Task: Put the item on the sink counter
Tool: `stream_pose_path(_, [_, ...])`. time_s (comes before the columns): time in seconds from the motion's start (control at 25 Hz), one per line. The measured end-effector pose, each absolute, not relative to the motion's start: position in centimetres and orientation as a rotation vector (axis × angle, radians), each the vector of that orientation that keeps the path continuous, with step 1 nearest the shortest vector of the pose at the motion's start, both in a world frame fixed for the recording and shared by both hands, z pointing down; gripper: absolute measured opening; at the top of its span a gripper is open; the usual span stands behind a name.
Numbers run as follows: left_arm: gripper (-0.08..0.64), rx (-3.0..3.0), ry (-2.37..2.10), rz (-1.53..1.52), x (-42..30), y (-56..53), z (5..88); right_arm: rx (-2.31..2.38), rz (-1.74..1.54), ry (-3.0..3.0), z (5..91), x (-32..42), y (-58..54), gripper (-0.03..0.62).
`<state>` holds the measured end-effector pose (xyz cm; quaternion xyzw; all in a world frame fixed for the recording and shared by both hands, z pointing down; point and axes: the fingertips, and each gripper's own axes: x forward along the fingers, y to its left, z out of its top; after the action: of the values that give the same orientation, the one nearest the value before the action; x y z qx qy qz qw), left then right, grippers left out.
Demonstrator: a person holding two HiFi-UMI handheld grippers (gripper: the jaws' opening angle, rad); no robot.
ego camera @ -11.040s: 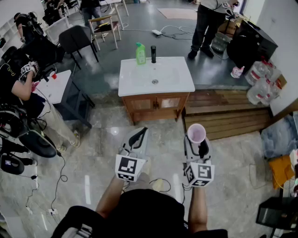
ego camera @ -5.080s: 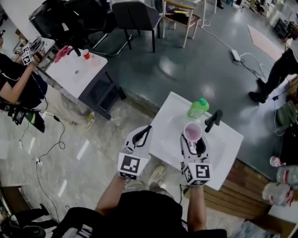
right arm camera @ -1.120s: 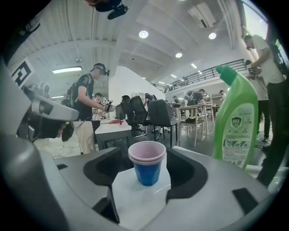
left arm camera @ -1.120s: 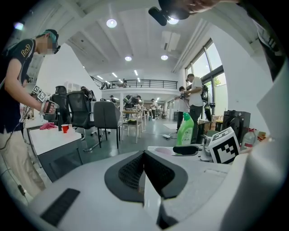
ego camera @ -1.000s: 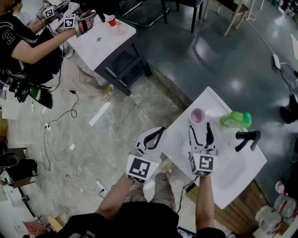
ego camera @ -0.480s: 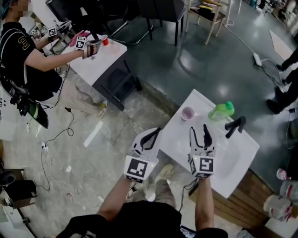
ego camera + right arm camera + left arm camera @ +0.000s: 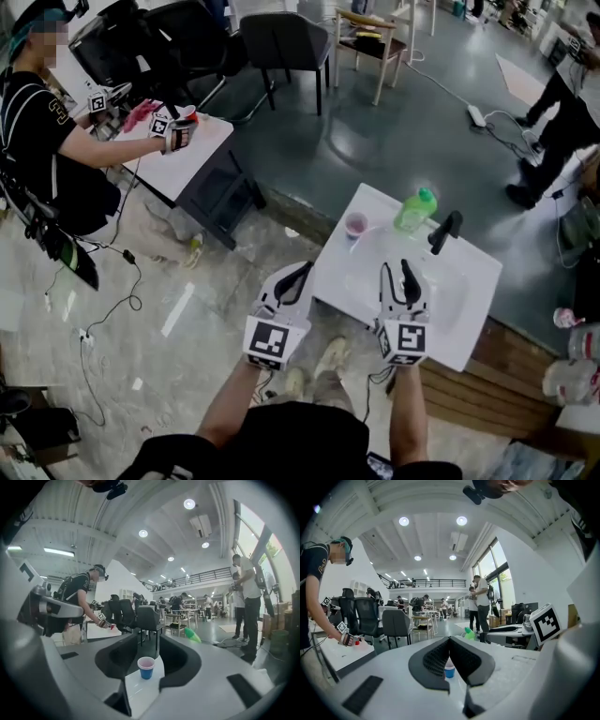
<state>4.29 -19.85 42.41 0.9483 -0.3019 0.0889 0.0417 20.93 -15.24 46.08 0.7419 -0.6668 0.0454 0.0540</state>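
Blue cup (image 7: 355, 224) stands upright near the sink table (image 7: 450, 309)'s edge, by the green bottle (image 7: 414, 210). Right tongs (image 7: 395, 267), empty and half apart, have just been narrowing; left tongs (image 7: 300, 271) seem pinched together. Withdraw high, clear of the cup.

**A small cup stands on the white sink counter**

The cup (image 7: 356, 225) is small. It is blue on the outside and pink on the inside. It stands up straight with its open mouth on top. Nothing holds it or touches it.

It stands on the flat top of the sink counter (image 7: 469, 305), close to an edge and near one corner. The sink counter is white and smooth, with a shallow bowl in the middle. The cup is beside the bowl, not in it. A green bottle (image 7: 415, 210) stands near the cup, a little apart from it.

In the right gripper view the cup (image 7: 146, 667) looks the same: blue body, pale pink rim, upright on the white top.
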Motion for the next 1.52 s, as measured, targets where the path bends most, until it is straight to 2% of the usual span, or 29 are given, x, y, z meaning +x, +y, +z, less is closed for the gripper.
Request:
stream_pose_path(0.44, [0.003, 2.986, -0.808, 0.202, 1.5, -16.1, 38.3, 2.372, 0.098, -1.889, 41.4, 17.7, -8.4, 0.077])
stream_pose_path(0.92, [0.003, 3.028, -0.703, 0.185, -1.2, -11.3, 37.2, 2.439, 0.107, -1.794, 41.0, 13.8, -1.8, 0.025])
stream_pose_path(1.52, [0.003, 3.050, -0.649, 0.187, -2.6, -8.7, 36.9, 2.490, 0.111, -1.739, 40.6, 12.4, 1.9, -0.002])
